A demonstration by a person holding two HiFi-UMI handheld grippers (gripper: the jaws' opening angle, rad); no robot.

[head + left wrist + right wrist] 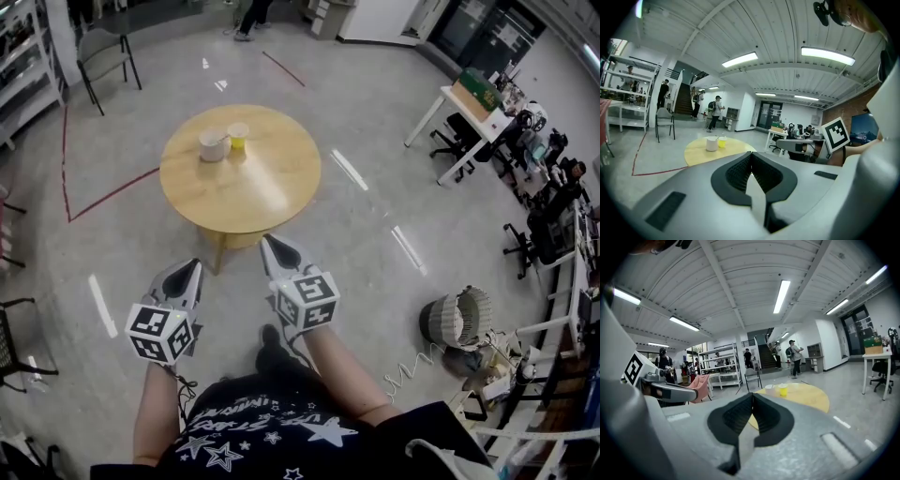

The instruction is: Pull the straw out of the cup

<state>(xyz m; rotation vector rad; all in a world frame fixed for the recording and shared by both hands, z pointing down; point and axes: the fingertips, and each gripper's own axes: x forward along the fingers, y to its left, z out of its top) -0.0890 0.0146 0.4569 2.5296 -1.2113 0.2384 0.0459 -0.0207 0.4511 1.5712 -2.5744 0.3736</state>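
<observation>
**While the cups stand far off, both grippers are closed**

At lower centre, the left gripper (194,267) and right gripper (268,242) press their jaws together on nothing. At upper left, on the round table (272,187), a white cup (213,145) and yellow cup (238,137) stand close together. No straw is discernible. Approach seems the step in hand, and next the jaws must open.

The round wooden table (240,178) is pale honey. At its far left stand a white cylindrical cup (213,145) and a yellow cup (238,137). The glossy floor (394,141) is grey, crossed at the left by a dark red tape line (112,194). The left gripper (192,267) and the right gripper (269,241) are light grey with black-lined jaws, and their cubes carry black-and-white square markers. Near, the person's dark shirt (272,431) is patterned with white stars.
</observation>
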